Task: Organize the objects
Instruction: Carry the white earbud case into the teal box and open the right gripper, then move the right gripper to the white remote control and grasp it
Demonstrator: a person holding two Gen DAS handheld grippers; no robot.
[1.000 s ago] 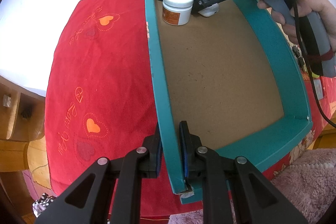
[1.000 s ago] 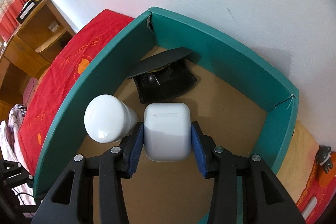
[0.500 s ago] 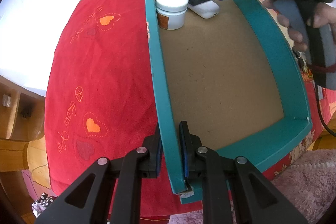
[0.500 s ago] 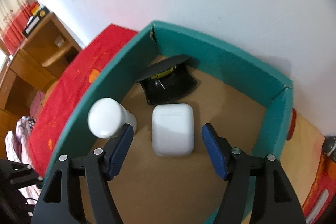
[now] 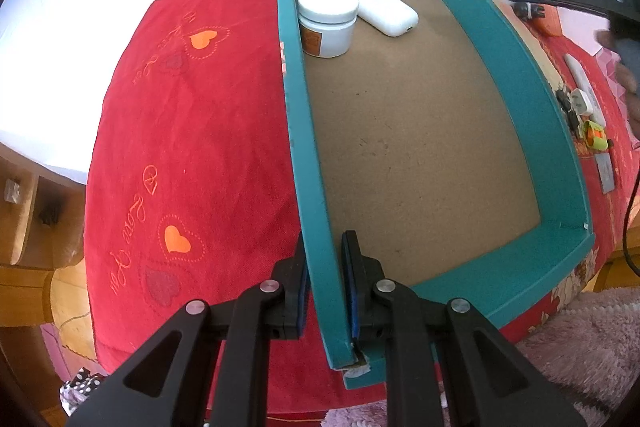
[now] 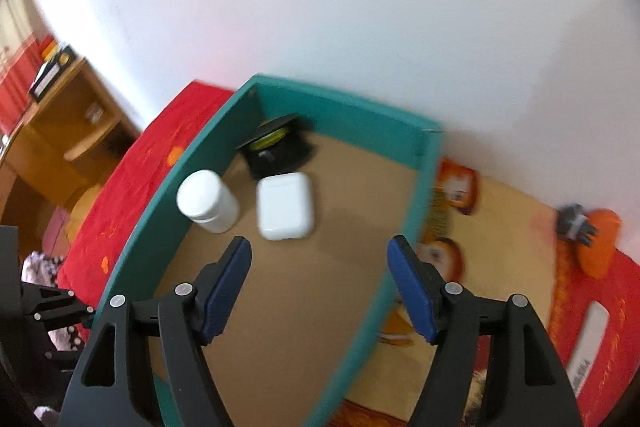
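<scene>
The left gripper clamps the teal box's side wall. Inside the box's far corner, a white case lies beside a white jar; the right gripper hangs above the box, wide apart and empty.

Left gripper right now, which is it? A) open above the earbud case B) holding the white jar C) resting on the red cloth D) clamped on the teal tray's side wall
D: the left gripper has one blue pad on each face of the teal tray wall, pinching it near the corner.
</scene>
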